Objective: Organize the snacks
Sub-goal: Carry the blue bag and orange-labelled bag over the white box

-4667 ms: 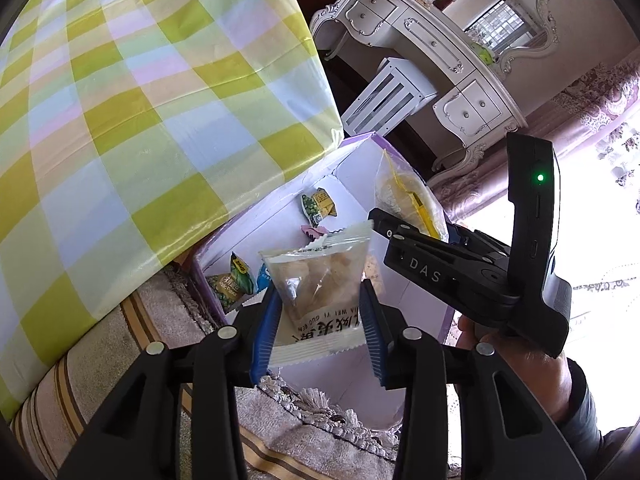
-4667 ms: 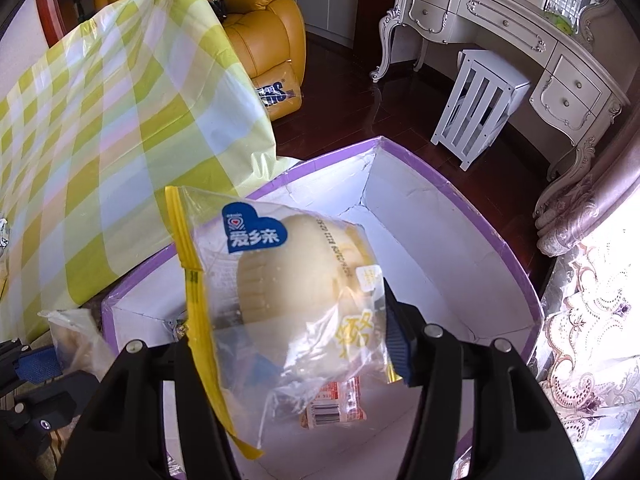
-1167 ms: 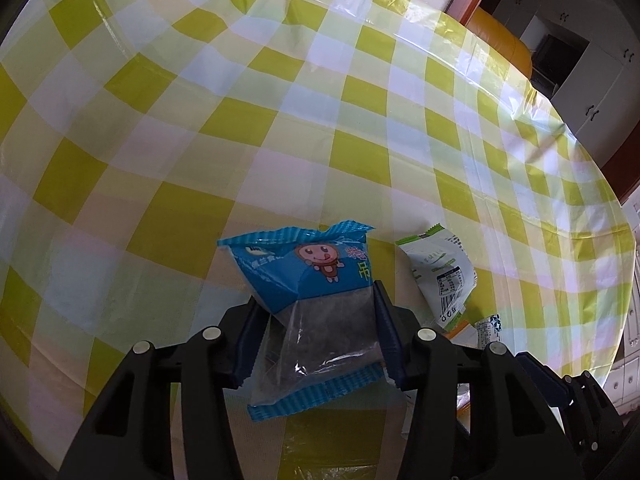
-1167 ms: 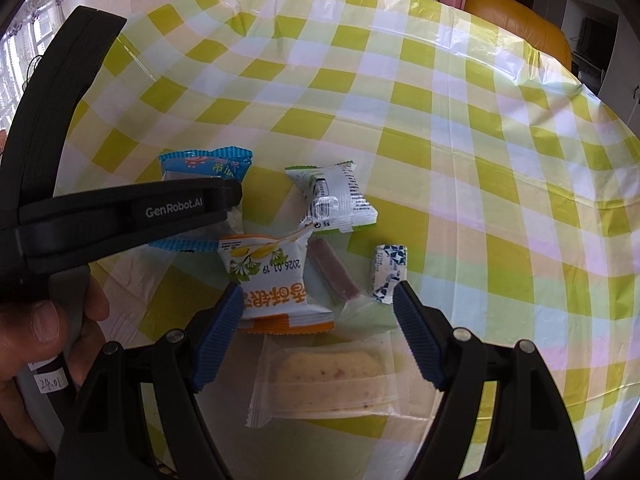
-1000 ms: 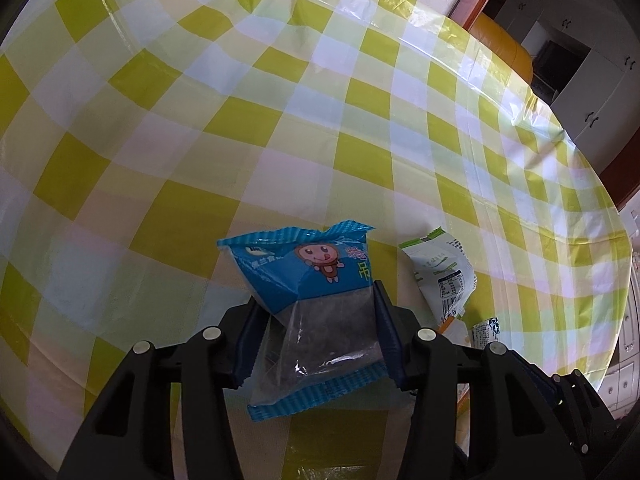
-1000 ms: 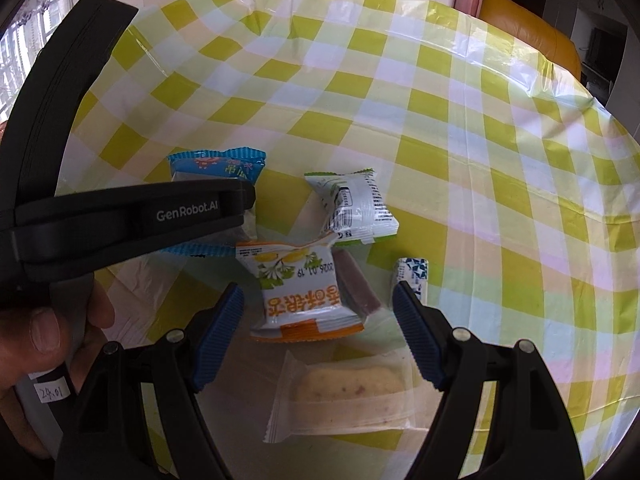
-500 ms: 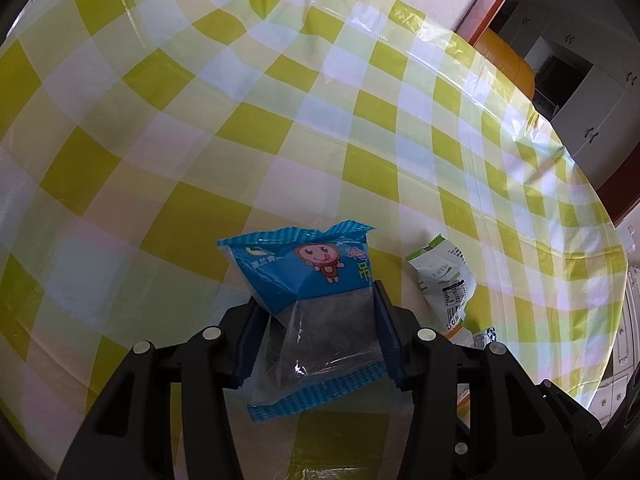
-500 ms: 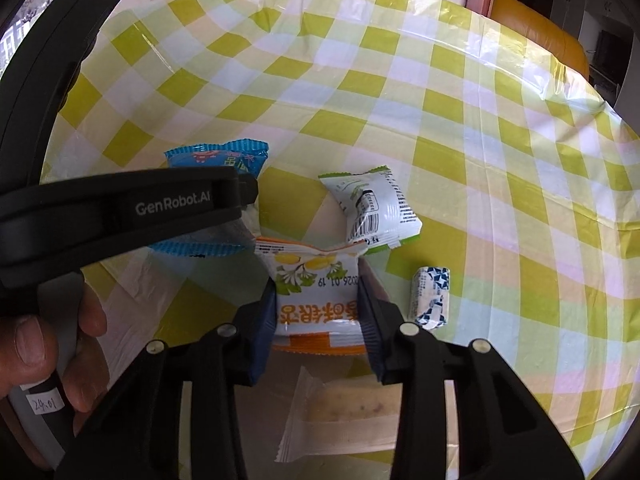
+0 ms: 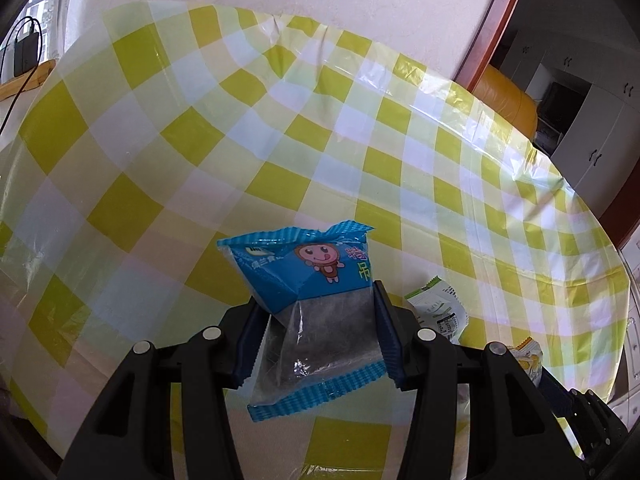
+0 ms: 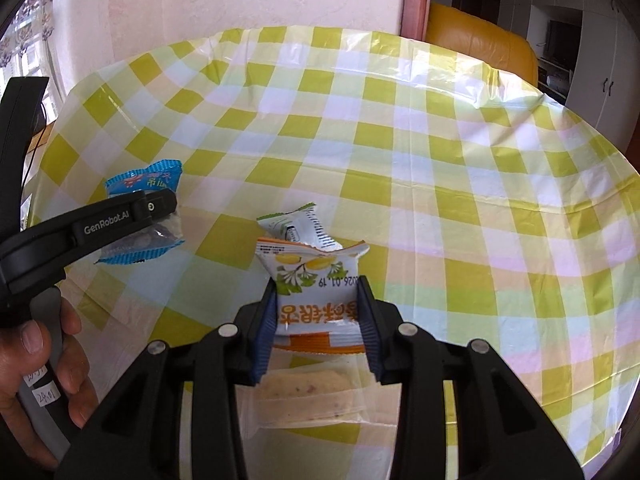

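We've got the left gripper clamped on the blue snack pack, lifted above the checked tablecloth. Our right gripper, jaws just closed, pinches the orange-white packet between its pads.

Your left gripper angles down toward the table, its blue pads clamped on both sides of the blue snack packet, which hangs clear of the tablecloth. Your right gripper tilts down too; its jaws have just been closing and now pinch the white-and-orange snack packet between them. In the right wrist view your left hand wraps the left gripper's handle, thumb on top, fingers curled beneath.
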`<state>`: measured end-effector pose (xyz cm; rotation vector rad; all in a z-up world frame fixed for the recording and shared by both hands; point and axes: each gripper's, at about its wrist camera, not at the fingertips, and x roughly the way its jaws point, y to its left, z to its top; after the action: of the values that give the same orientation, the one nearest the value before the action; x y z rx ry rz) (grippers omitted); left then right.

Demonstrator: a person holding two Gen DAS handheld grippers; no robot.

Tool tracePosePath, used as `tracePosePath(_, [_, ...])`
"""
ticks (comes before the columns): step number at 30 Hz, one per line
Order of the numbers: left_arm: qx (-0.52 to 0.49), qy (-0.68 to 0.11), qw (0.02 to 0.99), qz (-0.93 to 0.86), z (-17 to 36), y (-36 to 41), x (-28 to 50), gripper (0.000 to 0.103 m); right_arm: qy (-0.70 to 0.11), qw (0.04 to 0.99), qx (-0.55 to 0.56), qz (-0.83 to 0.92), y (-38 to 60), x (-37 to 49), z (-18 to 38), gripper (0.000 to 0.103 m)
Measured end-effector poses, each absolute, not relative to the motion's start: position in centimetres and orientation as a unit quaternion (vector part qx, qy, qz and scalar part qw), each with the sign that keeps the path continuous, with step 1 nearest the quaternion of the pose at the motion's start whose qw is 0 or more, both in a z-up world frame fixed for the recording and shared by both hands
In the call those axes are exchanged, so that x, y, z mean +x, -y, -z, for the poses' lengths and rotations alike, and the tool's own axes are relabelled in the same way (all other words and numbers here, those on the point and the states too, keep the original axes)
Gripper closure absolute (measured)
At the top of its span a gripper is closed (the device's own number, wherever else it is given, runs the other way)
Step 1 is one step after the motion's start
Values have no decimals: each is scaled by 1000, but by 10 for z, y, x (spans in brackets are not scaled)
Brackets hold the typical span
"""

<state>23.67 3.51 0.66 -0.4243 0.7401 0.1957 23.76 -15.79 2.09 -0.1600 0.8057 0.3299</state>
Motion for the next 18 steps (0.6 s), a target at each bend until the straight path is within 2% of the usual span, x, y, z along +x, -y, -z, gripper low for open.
tracePosePath(18, [-274, -376, 883, 56, -7, 6, 216, 54, -399, 913, -41, -74, 252, 190, -35, 65])
